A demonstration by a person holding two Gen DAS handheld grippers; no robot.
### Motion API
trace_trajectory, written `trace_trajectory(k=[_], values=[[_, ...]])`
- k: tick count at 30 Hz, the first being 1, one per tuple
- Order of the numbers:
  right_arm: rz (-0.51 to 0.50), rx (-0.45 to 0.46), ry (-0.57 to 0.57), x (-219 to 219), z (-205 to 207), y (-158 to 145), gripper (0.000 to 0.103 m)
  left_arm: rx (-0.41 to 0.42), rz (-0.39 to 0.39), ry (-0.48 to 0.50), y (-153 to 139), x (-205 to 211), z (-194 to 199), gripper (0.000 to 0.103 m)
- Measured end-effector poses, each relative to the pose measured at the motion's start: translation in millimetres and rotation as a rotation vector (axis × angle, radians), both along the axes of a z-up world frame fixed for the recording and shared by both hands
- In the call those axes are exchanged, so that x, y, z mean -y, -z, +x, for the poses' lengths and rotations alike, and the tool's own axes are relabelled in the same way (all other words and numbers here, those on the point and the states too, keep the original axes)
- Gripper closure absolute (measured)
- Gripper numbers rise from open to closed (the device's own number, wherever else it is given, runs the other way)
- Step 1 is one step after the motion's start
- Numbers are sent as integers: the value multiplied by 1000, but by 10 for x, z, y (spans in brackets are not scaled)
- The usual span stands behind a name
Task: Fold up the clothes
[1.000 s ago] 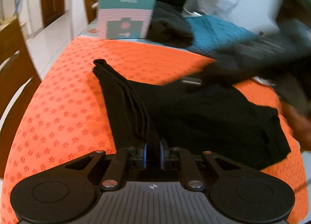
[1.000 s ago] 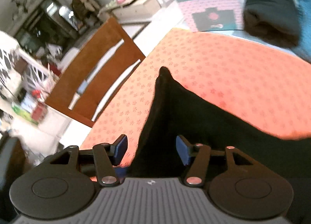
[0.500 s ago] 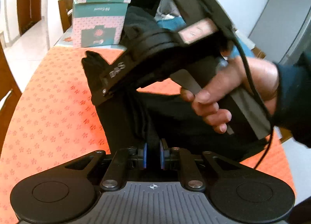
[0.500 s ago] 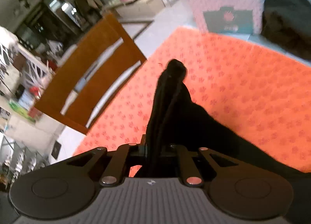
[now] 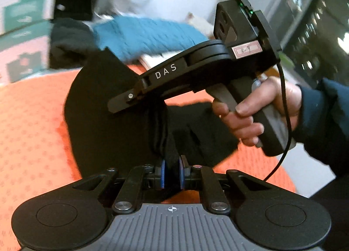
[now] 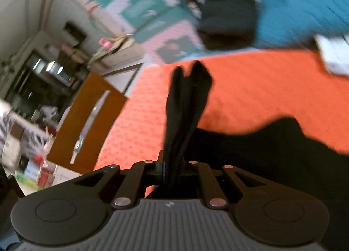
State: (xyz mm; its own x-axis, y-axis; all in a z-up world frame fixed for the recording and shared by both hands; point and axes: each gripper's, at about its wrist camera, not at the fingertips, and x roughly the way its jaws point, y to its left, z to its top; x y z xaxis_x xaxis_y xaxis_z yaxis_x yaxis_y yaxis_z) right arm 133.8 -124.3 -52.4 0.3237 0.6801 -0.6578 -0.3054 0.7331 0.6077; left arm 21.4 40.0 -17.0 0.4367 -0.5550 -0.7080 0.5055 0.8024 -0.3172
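Note:
A black garment (image 5: 104,107) lies partly lifted over the orange patterned tablecloth (image 5: 28,120). My left gripper (image 5: 172,172) is shut on a bunched fold of it, blue pads pressing the cloth. In the left wrist view the right gripper (image 5: 122,105), held by a hand (image 5: 250,111), hangs above the cloth and pinches another part. In the right wrist view my right gripper (image 6: 172,170) is shut on a standing strip of the black garment (image 6: 185,102), whose rest trails to the lower right.
Teal-and-pink boxes (image 6: 152,22), a folded dark garment (image 6: 229,15) and a blue knitted garment (image 6: 305,7) sit at the table's far side. A wooden chair (image 6: 87,120) stands off the left edge. A white object (image 6: 333,55) lies at the right.
The right gripper shut on the garment's edge, then swung across and up with it. My left gripper rose and rolled with its fold, lifting the cloth off the table.

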Motion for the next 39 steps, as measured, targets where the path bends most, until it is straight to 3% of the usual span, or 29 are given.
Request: trace_trajectory(k=[5,6,9,13,15,22,27,33,38,39], values=[[0,-31,61,212,-56,252,92,-46,50,104,108,236,173,85],[-6,-37,71,220,-55,314,90,-72,47,115,159,251,236,81],[-16,-62,112,273,-44,480,81,-138,61,142,313,288,328,77],[91,-88,188,475,21,580,58,-150,78,154,361,244,290,69],[152,-103,223,574,78,612,54,-150,69,139,349,175,259,66],[176,-262,263,538,345,894,57,-140,52,40,277,23,391,66],[180,-288,270,547,353,880,61,-149,65,22,259,10,337,66],[160,-349,357,696,315,948,50,-184,122,35,494,111,368,67],[174,-368,359,616,361,1018,51,-218,127,29,631,94,385,67],[175,-365,351,586,378,1018,56,-220,124,28,636,87,383,67]])
